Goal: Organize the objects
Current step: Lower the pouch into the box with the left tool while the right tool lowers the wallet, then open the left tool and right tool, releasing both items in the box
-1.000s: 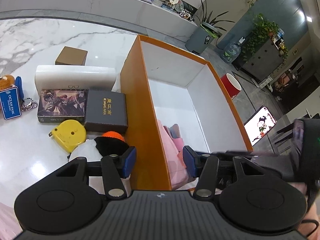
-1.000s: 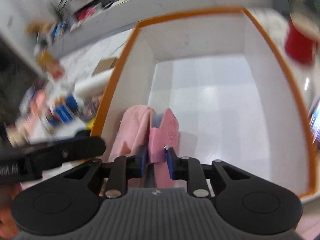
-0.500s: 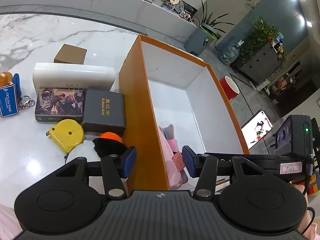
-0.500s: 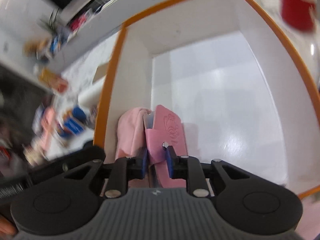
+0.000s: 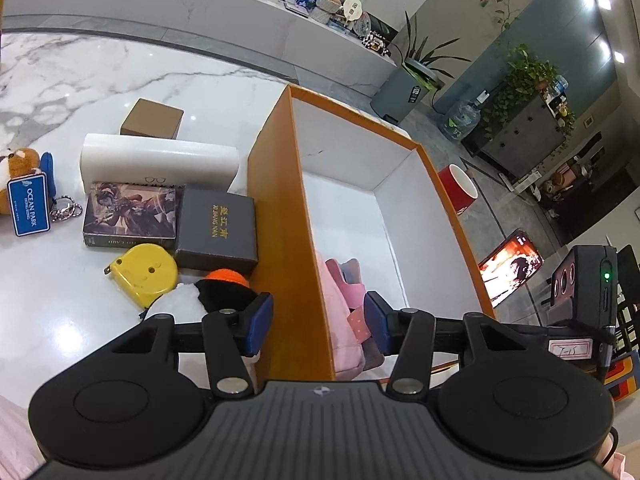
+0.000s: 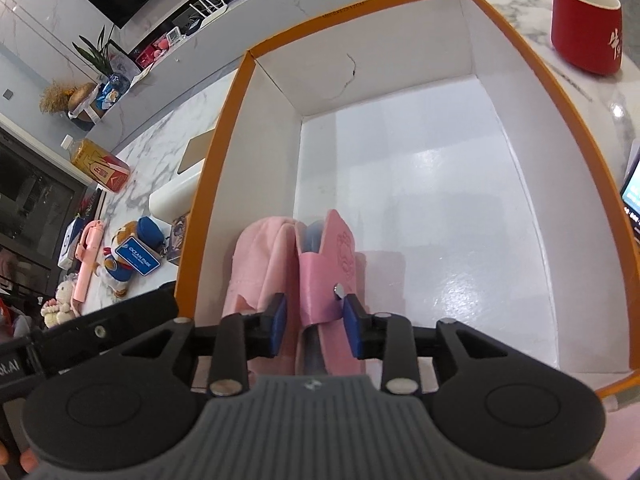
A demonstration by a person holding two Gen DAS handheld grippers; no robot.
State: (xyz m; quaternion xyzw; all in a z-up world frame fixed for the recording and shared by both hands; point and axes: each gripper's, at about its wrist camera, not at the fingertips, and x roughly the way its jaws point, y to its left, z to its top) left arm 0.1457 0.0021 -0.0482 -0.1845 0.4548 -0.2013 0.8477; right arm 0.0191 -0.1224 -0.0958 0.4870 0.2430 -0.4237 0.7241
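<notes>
An orange box [image 6: 400, 4] with a white inside stands on the marble table. At its near left corner a pink snap case [image 6: 328, 264] stands on edge beside a folded pink cloth [image 6: 260, 264]. My right gripper [image 6: 314, 326] straddles the case and its jaws are opening; a gap shows at the left pad, so the case is free. My left gripper [image 5: 318, 328] is open, with the box's left wall [image 5: 276, 200] between its fingers and room on the inner side. The pink things [image 5: 348, 292] show past that wall.
Left of the box lie a black gift box [image 5: 218, 232], a card box [image 5: 128, 216], a yellow tape measure [image 5: 142, 272], a penguin plush [image 5: 200, 300], a white roll [image 5: 160, 160] and a brown box [image 5: 152, 120]. A red mug [image 6: 586, 28] and a lit phone [image 5: 508, 270] sit right of it.
The right gripper's jaws have come apart from the pink case, which now stands free in the box, and the gripper has rolled. The left gripper has kept still.
</notes>
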